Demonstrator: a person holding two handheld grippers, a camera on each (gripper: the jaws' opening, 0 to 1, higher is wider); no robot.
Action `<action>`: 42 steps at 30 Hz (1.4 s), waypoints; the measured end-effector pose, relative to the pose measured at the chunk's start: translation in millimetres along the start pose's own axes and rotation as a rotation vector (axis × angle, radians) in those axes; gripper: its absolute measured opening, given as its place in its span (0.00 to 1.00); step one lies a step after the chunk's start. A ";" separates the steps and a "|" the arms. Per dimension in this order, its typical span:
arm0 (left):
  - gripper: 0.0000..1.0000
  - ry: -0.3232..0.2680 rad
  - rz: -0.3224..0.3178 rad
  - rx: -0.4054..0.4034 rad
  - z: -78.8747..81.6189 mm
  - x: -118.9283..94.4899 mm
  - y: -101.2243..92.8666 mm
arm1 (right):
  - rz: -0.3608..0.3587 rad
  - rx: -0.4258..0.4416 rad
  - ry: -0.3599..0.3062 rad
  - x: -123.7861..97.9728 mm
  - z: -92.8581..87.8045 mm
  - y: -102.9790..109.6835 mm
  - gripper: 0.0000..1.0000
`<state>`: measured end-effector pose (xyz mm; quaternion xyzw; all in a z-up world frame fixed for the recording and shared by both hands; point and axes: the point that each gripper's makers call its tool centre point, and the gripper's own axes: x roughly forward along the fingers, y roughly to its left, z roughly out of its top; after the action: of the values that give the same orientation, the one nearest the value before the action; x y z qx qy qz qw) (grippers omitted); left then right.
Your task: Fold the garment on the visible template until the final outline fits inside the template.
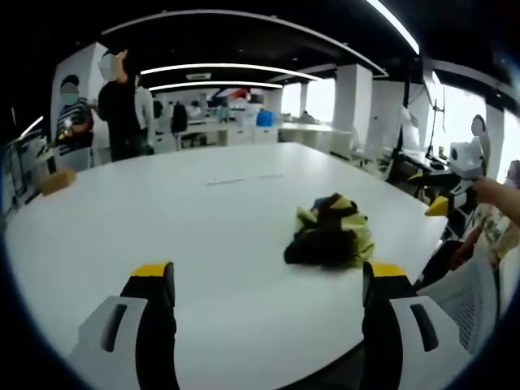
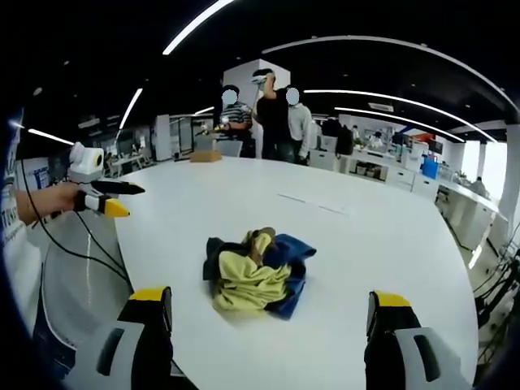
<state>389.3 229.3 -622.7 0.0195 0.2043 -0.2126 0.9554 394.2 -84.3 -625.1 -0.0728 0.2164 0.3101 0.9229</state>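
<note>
A crumpled garment [image 1: 329,233] in yellow, black and dark blue lies in a heap on the white table [image 1: 203,236]. In the left gripper view it sits just ahead of my right jaw. My left gripper [image 1: 269,276] is open, short of the heap and holding nothing. In the right gripper view the garment [image 2: 257,272] lies centred ahead of my right gripper [image 2: 270,302], which is open and apart from the cloth. Thin faint marks [image 1: 244,177] show on the tabletop beyond the heap, also visible as marks [image 2: 313,203]. A hand holds the left gripper [image 2: 107,199] at the table's left edge.
Several people [image 2: 272,114] stand at the table's far end beside a brown box [image 2: 205,155]. A white mesh chair [image 1: 463,301] stands at the near right edge. Cables [image 2: 77,244] hang off the table's left side. Office desks [image 1: 236,130] fill the background.
</note>
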 end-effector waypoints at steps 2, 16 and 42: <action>0.92 0.002 0.000 -0.001 0.7 0.0 -0.3 | 0.000 0.002 0.000 0.2 -1.0 0.0 0.99; 0.82 0.021 -0.073 0.064 7.8 10.6 -26.4 | -0.016 0.023 -0.055 4.8 7.1 -14.0 0.84; 0.55 0.013 -0.232 0.066 18.5 52.5 -63.0 | 0.105 -0.065 -0.040 67.1 19.8 -11.5 0.32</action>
<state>413.7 148.9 -623.5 0.0284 0.2045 -0.3281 0.9218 456.1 -51.8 -637.3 -0.0853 0.1913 0.3663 0.9066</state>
